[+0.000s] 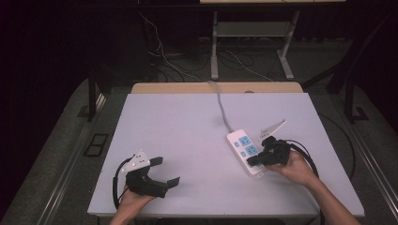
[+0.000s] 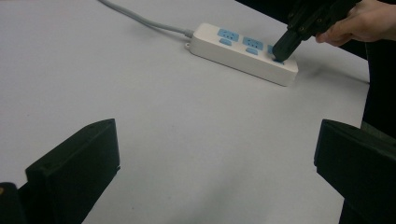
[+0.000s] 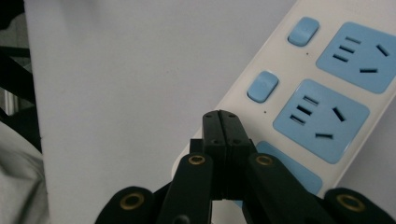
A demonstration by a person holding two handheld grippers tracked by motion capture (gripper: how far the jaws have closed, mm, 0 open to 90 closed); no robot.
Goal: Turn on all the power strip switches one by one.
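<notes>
High view frames a white power strip [image 1: 245, 151] lying on the right half of the bench [image 1: 187, 140], its long axis running obliquely from far-left, where its grey cable [image 1: 222, 110] leaves toward the far edge, to near-right. The right claw [image 1: 252, 161] is set down on the near-right end of that strip, and in the right gripper view its jaws are seen pressed flat together with nothing between them, the joined tip [image 3: 223, 122] resting where the third small blue switch would sit, in line with the two blue switches [image 3: 262, 86] that are seen farther along the same edge. The blue sockets [image 3: 320, 120] are lined up beside those switches, so the row of switches lies on the side of the strip toward the middle of the bench. It is judged that a press on the nearest switch is in hand, and that any further switch would be met by travelling along the strip's long axis, away from the person and toward the cable end. The left claw [image 1: 164, 171] is held well apart from the strip, low over the near-left part of the bench, with its jaws spread wide on nothing; in the left gripper view the strip [image 2: 243, 53] is seen far off, with the right claw [image 2: 283, 45] on its end. The right hand [image 1: 295, 168] is thus by far the nearer to the work.
</notes>
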